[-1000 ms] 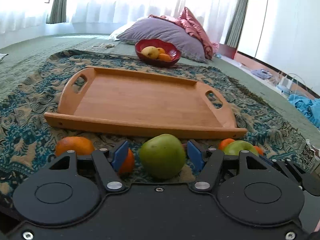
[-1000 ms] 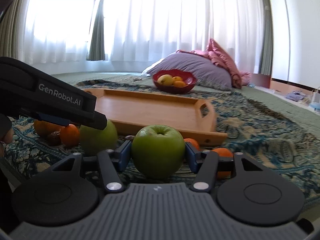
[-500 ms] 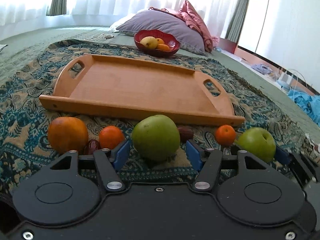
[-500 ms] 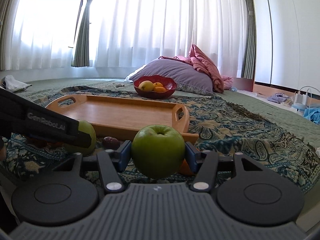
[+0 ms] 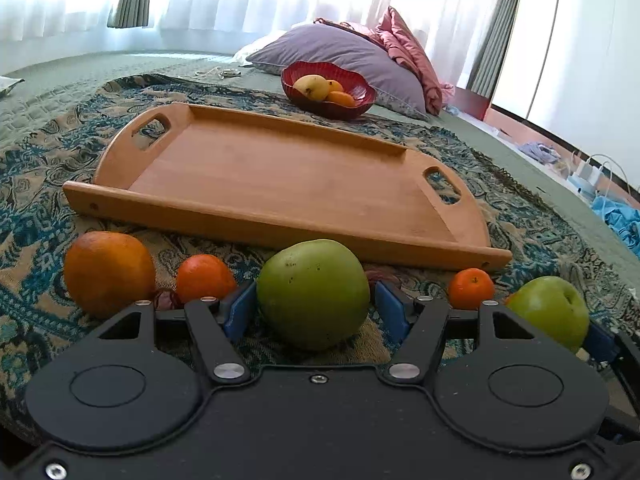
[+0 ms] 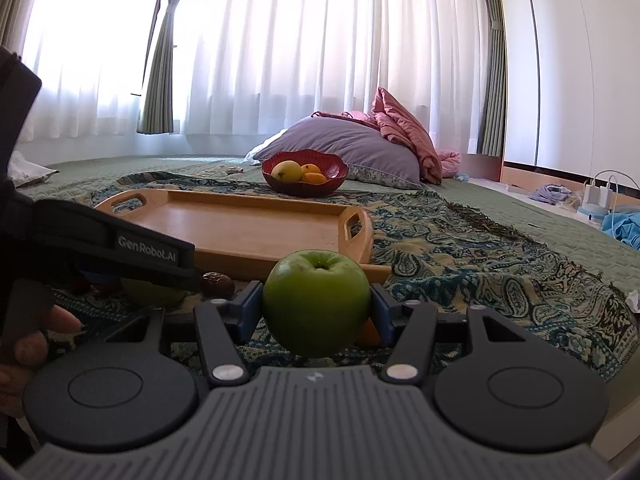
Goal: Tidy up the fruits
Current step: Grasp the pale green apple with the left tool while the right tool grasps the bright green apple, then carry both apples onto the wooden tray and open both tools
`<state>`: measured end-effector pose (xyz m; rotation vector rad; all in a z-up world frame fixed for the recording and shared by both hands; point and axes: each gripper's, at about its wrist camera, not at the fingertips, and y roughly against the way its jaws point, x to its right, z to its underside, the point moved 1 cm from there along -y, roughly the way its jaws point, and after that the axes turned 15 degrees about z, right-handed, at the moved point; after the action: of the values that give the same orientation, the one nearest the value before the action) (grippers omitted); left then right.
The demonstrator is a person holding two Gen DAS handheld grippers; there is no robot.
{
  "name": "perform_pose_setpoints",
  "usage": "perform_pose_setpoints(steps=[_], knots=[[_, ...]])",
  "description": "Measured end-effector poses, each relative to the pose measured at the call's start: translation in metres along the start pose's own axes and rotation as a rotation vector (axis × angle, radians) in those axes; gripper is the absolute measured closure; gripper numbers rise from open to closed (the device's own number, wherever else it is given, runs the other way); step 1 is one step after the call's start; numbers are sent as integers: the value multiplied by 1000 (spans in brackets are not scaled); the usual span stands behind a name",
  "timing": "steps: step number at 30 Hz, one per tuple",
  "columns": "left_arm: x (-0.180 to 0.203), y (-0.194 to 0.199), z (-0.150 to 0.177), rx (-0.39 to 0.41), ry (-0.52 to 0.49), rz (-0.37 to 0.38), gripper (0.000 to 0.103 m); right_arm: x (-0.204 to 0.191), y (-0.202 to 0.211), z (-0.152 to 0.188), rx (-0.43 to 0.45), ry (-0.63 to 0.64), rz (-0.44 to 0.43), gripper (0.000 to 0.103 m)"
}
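My left gripper is shut on a green apple, held just above the patterned blanket in front of the empty wooden tray. My right gripper is shut on a second green apple, lifted off the blanket; this apple also shows in the left wrist view. A large orange and two small tangerines lie on the blanket near the tray's front wall. The left gripper's body shows at the left of the right wrist view.
A red bowl with yellow and orange fruit stands behind the tray, in front of a purple pillow. Dark dates lie on the blanket. Blue cloth and chargers lie at the far right. The blanket extends right of the tray.
Both grippers have risen with their apples; the tray and the fruits on the blanket now sit lower and are more fully in view. The right gripper has moved right and up.
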<state>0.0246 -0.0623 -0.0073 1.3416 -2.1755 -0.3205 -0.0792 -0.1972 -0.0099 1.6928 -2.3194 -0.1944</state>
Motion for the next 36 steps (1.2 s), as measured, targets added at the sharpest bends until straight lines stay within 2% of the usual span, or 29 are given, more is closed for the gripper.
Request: perform_pose_setpoints(steps=[7,10,14,20,26,36], knots=[[3,-9,0,5,-25,-12,41,-1,-2,0,-7,2,3,42],[4,-9,1,19,-34,-32,47,-1,-4,0,-12,1,1,42],[5,-6,-1,24,-40,-30,47,-1,-7,-2,-17,0,-3,42],[12,4,-7,51,-101,-37,47,-1,-11,-5,-19,-7,-3,42],[11,13,-34,92,-118,-44,47,-2,-21,-19,-27,-31,-10,42],[-16,17,-92,122,-141,-94,47,-6,-60,-66,-38,-59,-31,42]])
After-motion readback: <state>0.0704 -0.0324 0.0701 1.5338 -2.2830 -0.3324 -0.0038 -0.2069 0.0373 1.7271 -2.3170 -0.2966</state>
